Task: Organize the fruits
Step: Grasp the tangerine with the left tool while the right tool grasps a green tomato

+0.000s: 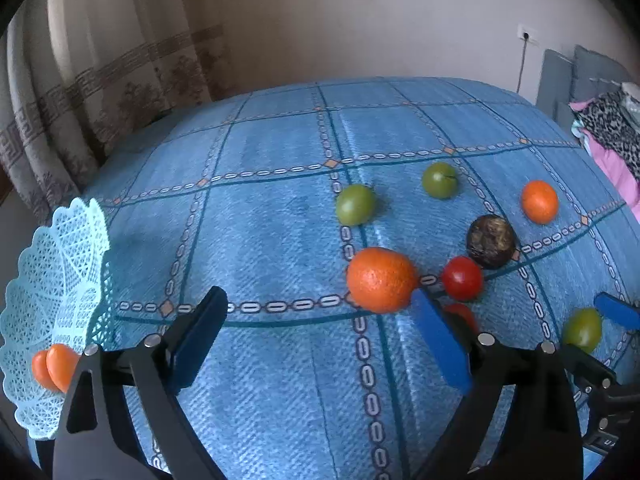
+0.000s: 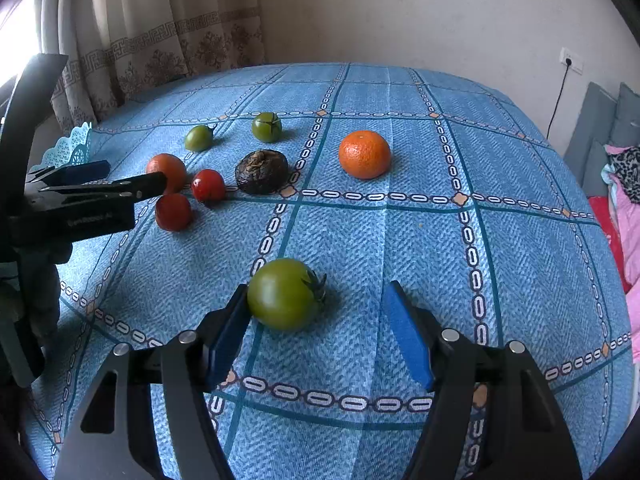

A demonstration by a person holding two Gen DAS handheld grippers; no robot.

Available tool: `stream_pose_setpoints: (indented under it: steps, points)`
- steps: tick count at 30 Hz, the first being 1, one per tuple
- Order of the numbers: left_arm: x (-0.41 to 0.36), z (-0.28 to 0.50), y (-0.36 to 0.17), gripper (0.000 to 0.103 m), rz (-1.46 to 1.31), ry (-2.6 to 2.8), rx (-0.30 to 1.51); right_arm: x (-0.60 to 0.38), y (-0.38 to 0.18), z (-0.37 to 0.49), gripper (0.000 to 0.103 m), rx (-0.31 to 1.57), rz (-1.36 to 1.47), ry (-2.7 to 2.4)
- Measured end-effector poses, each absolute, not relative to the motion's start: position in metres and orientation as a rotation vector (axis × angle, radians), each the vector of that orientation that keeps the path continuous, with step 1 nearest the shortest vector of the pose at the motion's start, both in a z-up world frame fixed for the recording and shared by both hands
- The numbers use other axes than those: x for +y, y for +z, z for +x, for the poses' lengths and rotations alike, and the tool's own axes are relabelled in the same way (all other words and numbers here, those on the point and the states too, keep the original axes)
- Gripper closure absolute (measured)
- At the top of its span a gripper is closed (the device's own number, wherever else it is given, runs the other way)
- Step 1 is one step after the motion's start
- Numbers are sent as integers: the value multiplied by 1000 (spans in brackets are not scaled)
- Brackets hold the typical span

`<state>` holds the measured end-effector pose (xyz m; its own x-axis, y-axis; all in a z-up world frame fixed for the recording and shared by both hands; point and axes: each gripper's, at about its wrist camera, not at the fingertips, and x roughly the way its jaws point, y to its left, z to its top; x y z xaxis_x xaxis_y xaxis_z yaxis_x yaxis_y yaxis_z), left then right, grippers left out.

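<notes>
The left claw point(image 1: 316, 332) is hanging spread apart over the blue checked cloth point(image 1: 260, 240), its right pad just beside a large orange point(image 1: 380, 280). Two red tomatoes point(image 2: 208, 185) and a dark shrivelled fruit point(image 2: 261, 171) are crowding behind it. The right claw point(image 2: 320, 336) is also gaping wide, its left pad touching a green tomato point(image 2: 285, 294). The lace basket point(image 1: 52, 312) is sitting at the far left, holding small orange fruit point(image 1: 56, 366).
</notes>
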<state>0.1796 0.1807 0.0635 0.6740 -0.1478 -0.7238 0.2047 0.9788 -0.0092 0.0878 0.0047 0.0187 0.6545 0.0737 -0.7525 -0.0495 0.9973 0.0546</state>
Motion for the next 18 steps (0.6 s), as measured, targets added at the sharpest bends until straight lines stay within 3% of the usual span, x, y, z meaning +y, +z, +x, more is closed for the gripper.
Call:
stream_pose_setpoints:
  steps: [10,18]
  points:
    - [165,183,65,32,71,-261,810,4,19,89,35,854,30,72]
    - [178,179,60,32,-21,-287,829,4,18,89,35,853,31,73]
